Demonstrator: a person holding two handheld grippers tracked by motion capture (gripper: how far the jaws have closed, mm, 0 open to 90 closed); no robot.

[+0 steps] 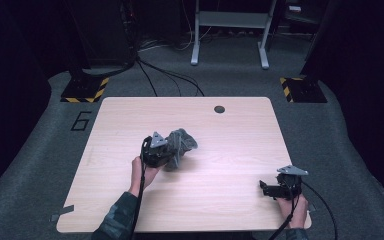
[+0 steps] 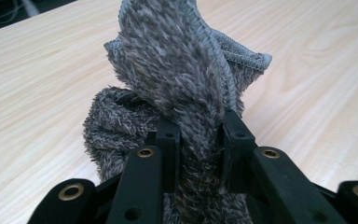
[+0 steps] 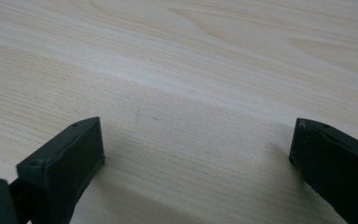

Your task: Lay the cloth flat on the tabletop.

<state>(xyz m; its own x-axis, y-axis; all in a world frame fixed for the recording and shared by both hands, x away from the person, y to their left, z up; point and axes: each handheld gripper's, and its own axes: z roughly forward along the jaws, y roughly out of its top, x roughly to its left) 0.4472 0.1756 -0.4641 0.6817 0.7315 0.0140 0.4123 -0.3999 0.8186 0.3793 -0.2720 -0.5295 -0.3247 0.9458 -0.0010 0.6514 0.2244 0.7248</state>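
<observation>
grey cloth (image 2: 186,93) mid-table (image 1: 240,200), left gripper (image 2: 198,135) clamped

Grey carpet (image 1: 40,165), dark walls, metal frame (image 1: 230,30).

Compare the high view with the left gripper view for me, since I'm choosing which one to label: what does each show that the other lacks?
The high view alone gives the right hand-held gripper, jaws apart over bare wood, plus the carpet around the table. The left gripper view alone gives the grip close up: a fold of the fuzzy grey cloth pinched between the jaws, its stitched hem visible. Both show the cloth, the left hand-held gripper and the table.
</observation>
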